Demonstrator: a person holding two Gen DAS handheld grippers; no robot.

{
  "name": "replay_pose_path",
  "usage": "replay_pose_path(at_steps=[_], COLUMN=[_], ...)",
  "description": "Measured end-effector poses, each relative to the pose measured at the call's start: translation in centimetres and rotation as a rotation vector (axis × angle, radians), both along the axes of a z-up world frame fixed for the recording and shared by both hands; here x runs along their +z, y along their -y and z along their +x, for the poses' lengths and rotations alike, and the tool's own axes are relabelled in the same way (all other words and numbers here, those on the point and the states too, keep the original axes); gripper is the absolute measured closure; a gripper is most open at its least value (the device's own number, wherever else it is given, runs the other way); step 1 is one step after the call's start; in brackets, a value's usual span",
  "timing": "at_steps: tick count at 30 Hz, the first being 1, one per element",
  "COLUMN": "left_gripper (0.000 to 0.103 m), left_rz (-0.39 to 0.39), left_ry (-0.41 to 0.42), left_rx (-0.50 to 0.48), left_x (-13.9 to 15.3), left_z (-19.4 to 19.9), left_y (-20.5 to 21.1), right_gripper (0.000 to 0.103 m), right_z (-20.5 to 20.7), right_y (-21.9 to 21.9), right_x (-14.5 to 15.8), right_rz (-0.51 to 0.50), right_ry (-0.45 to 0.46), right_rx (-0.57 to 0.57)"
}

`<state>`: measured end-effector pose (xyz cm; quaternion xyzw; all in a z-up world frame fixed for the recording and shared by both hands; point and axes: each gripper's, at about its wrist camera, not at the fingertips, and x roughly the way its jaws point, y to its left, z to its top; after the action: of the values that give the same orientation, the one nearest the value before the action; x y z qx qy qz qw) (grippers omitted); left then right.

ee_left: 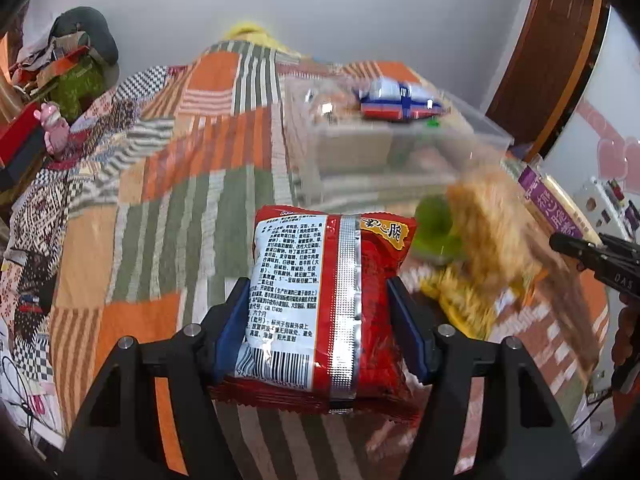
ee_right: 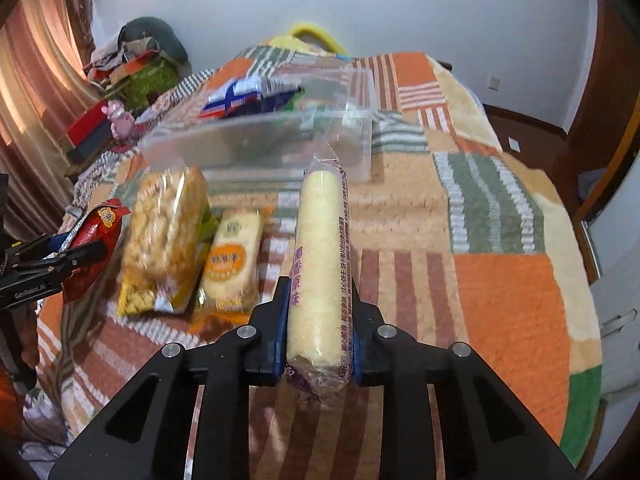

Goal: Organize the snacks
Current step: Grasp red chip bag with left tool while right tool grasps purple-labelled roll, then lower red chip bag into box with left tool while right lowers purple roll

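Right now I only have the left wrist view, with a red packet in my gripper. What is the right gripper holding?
Observer: The right gripper is shut on a long pale roll in clear wrap with purple print.
Operator: Is it over the clear box yet?
Observer: Not that I can tell; the clear box lies beyond the roll's far tip.
Operator: My right side is blurred. What is left on the blanket?
Observer: Two packs lie side by side: a big yellow bag and a smaller orange-labelled pack.
Operator: Anything in the box?
Observer: A blue, white and red pack.
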<state>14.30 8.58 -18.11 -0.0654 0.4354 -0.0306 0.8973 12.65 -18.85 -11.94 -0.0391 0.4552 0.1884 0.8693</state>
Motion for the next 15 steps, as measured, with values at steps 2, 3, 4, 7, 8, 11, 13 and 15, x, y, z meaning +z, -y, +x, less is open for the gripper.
replay_pose_path(at_steps=[2, 3, 4, 7, 8, 11, 13, 15], left_gripper=[0.037, 0.037, 0.037, 0.037, 0.037, 0.037, 0.037, 0.037], left_rz=[-0.006, -0.007, -0.006, -0.004, -0.002, 0.009, 0.012, 0.015], left_ry=[0.031, 0.043, 0.058, 0.098, 0.108, 0.137, 0.15, 0.161], left_rx=[0.006, 0.008, 0.01, 0.014, 0.014, 0.014, 0.014, 0.013], left_x=[1.2, 1.7, 2.2, 3.8, 4.2, 5.2, 5.7, 6.1], left_z=[0.7, 1.1, 1.5, 3.1, 3.5, 4.9, 6.1, 7.1], left_y=[0.0, 0.0, 0.0, 0.0, 0.0, 0.2, 0.3, 0.5], right_gripper=[0.082, 0.081, 0.081, 0.081, 0.081, 0.081, 0.081, 0.081], right_z=[0.5, 0.8, 1.2, 2.3, 2.6, 3.7, 4.5, 5.3], right_y=[0.0, -0.1, -0.2, -0.7, -0.8, -1.4, -1.8, -2.2], right_x=[0.8, 1.1, 1.5, 2.6, 2.9, 3.8, 4.3, 4.8], right_rz=[0.015, 0.021, 0.027, 0.044, 0.05, 0.057, 0.062, 0.067], right_ry=[0.022, 0.032, 0.045, 0.078, 0.088, 0.122, 0.142, 0.16], right_rx=[-0.001, -0.001, -0.002, -0.004, -0.004, -0.001, 0.001, 0.003])
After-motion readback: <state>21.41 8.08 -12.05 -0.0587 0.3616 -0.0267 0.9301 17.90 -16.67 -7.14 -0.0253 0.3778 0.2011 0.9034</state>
